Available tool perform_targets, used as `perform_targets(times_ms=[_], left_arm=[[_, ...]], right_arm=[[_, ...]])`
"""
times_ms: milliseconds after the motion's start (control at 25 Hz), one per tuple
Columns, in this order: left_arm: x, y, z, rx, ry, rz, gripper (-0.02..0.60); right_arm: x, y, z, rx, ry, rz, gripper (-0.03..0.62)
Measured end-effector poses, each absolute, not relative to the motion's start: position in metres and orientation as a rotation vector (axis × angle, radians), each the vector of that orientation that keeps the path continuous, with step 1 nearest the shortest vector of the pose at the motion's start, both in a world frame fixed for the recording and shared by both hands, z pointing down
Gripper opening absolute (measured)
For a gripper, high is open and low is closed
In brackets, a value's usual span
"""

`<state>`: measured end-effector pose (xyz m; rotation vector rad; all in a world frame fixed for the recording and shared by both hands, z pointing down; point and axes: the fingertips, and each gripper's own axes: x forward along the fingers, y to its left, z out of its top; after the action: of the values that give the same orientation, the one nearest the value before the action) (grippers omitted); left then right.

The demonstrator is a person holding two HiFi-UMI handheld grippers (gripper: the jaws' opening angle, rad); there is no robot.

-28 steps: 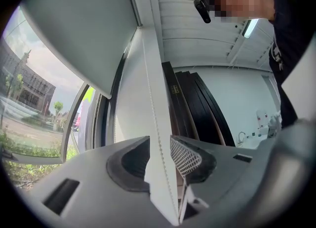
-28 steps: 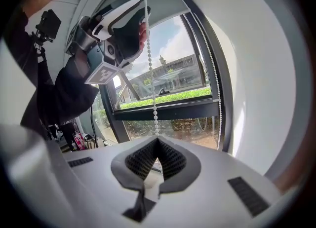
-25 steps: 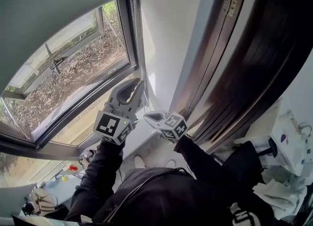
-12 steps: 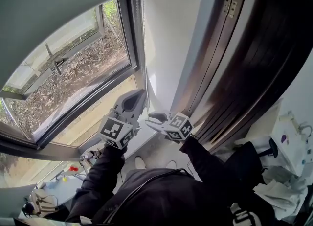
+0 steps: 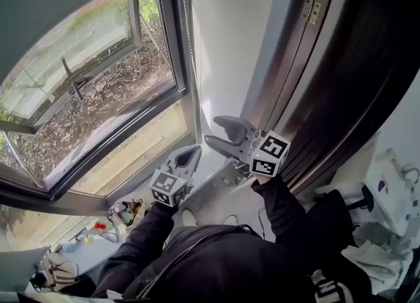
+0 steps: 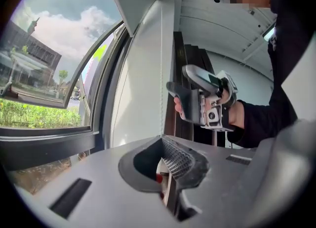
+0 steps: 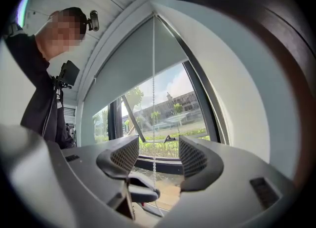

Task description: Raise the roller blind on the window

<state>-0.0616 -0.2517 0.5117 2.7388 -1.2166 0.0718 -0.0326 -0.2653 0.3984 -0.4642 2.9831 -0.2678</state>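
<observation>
The bead chain (image 7: 153, 98) hangs straight down the right edge of the window (image 5: 98, 92), its long axis vertical, under the part-raised roller blind (image 5: 46, 0). My right gripper (image 5: 215, 131), the higher one, has just been opening. Its jaws stand wide with the chain between them, untouched. My left gripper (image 5: 192, 155), lower down, is clenched on the chain. I judge the next grab falls to the right.
</observation>
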Motion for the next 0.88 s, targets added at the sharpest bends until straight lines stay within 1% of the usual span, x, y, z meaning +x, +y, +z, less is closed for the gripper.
perform_targets(times_ms=[240, 280, 320, 360, 400, 440, 480, 760, 880], left_arm=[[-0.05, -0.239, 0.521, 2.751, -1.179, 0.07, 0.007], [-0.047, -0.236, 0.52, 2.755, -1.173, 0.063, 0.006], [-0.045, -0.234, 0.52, 2.759, -1.168, 0.058, 0.006], [-0.043, -0.232, 0.52, 2.761, -1.164, 0.054, 0.008], [-0.041, -0.231, 0.52, 2.761, -1.162, 0.049, 0.006], [-0.041, -0.231, 0.52, 2.759, -1.162, 0.045, 0.006], [-0.042, -0.231, 0.52, 2.756, -1.164, 0.041, 0.006], [-0.052, -0.236, 0.521, 2.744, -1.186, 0.041, 0.006], [-0.051, -0.234, 0.521, 2.743, -1.179, 0.037, 0.007]], right_arm=[[-0.061, -0.262, 0.37, -0.471, 3.022, -0.145, 0.249], [-0.064, -0.263, 0.368, -0.482, 3.017, -0.137, 0.234], [-0.066, -0.264, 0.365, -0.492, 3.005, -0.128, 0.2], [-0.066, -0.265, 0.361, -0.503, 2.989, -0.119, 0.148], [-0.065, -0.265, 0.357, -0.512, 2.974, -0.11, 0.081], [-0.064, -0.264, 0.354, -0.516, 2.964, -0.104, 0.05], [-0.064, -0.263, 0.351, -0.514, 2.96, -0.1, 0.035], [-0.064, -0.261, 0.34, -0.503, 2.978, -0.045, 0.04], [-0.066, -0.264, 0.343, -0.511, 2.996, -0.067, 0.025]])
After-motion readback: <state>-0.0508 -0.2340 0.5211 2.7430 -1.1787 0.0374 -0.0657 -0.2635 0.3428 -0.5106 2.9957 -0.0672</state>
